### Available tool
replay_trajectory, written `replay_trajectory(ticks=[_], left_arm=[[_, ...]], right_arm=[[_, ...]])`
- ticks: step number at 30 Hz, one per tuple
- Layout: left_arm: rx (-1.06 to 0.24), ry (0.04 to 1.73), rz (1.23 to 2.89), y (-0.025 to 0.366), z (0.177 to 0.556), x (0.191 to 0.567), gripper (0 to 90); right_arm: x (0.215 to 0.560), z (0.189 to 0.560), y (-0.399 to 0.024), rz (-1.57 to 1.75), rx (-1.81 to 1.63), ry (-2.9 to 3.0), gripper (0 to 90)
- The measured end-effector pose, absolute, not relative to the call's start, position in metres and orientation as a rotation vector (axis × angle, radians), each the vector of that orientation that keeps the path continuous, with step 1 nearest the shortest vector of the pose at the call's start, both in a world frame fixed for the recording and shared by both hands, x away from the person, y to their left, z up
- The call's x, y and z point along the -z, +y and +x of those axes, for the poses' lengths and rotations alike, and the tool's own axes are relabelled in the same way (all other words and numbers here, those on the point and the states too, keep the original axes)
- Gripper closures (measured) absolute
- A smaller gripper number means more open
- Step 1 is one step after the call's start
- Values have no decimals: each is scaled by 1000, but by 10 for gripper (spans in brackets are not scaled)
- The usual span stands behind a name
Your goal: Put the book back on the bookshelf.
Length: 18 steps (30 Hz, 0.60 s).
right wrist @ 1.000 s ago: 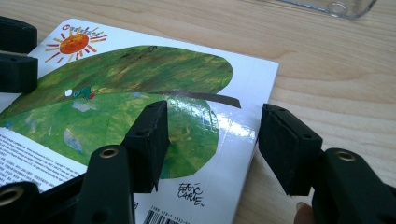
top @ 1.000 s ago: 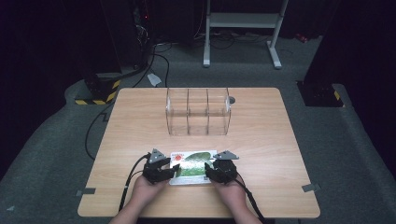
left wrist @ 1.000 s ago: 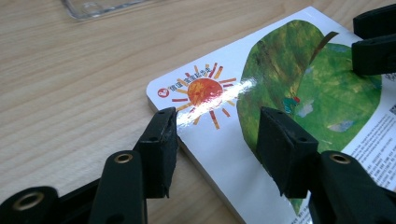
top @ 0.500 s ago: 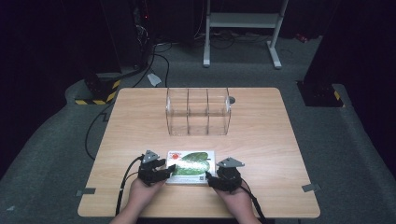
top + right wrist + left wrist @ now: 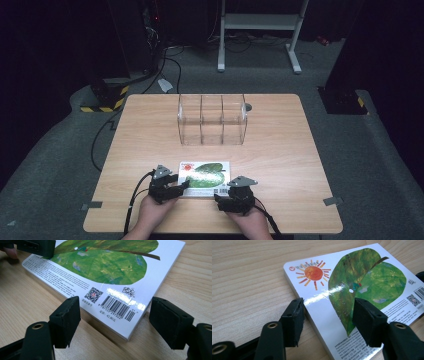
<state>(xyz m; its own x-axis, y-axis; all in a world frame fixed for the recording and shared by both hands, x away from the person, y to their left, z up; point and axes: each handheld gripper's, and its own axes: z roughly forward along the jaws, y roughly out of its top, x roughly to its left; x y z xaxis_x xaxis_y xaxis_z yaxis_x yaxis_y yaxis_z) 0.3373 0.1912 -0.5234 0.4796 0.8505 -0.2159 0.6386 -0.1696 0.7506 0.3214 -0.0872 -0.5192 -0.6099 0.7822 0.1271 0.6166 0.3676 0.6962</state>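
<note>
A picture book (image 5: 204, 175) with a green leaf and an orange sun on its cover lies flat on the wooden tabletop (image 5: 280, 150), near the front edge. Farther back, well apart from it, stands a clear plastic organizer (image 5: 212, 119) with three compartments, and a small grey disc (image 5: 248, 106) sits just beside its right end. Nothing lies between the book and the organizer. The left tongs (image 5: 181, 186) rest low at the book's left end, one jaw over the cover and the other on the wood beside its edge, and they have just been opening; the pads do not press on the book. The right tongs (image 5: 223, 196) sit at the book's near right corner, jaws spread wide and just opened further, the barcode corner between them untouched. Both hands come in from the front edge, wrists low.
</note>
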Motion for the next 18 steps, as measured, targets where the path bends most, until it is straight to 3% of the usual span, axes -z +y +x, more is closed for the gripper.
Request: replay_trajectory(ticks=[18], left_arm=[[-378,1200,1895,190,332,515,439]], right_arm=[[521,321,-88,1234,-1099,2416,212]])
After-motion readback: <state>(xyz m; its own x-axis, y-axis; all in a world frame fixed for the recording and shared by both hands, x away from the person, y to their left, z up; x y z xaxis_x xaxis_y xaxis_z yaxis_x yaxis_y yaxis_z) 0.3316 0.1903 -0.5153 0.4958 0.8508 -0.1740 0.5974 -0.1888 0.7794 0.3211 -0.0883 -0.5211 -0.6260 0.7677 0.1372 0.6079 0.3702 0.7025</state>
